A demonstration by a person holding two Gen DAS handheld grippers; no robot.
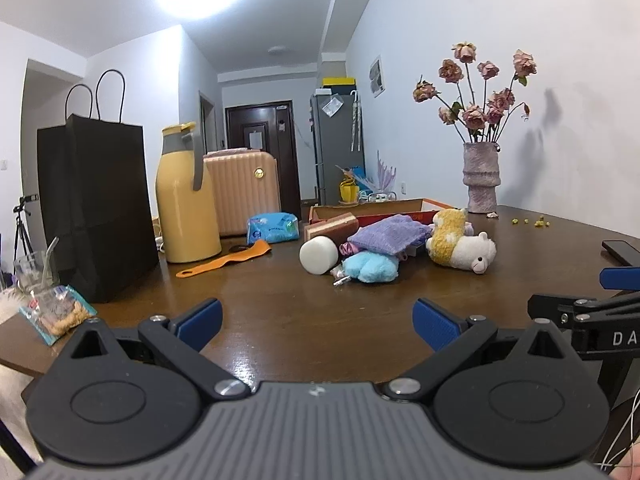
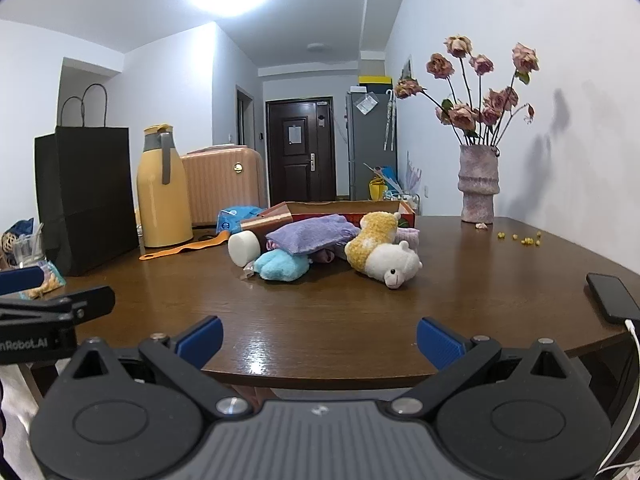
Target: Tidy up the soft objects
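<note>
A pile of soft things lies mid-table: a white-and-yellow plush alpaca, a light blue plush, a purple knitted cloth and a white foam cylinder. Behind them is a shallow cardboard box. My left gripper is open and empty, near the table's front edge, well short of the pile. My right gripper is open and empty at the front edge, also short of the pile.
A black paper bag, a yellow thermos, an orange shoehorn and a blue packet stand left. A vase of dried roses stands back right. A phone lies right. A snack bag lies front left.
</note>
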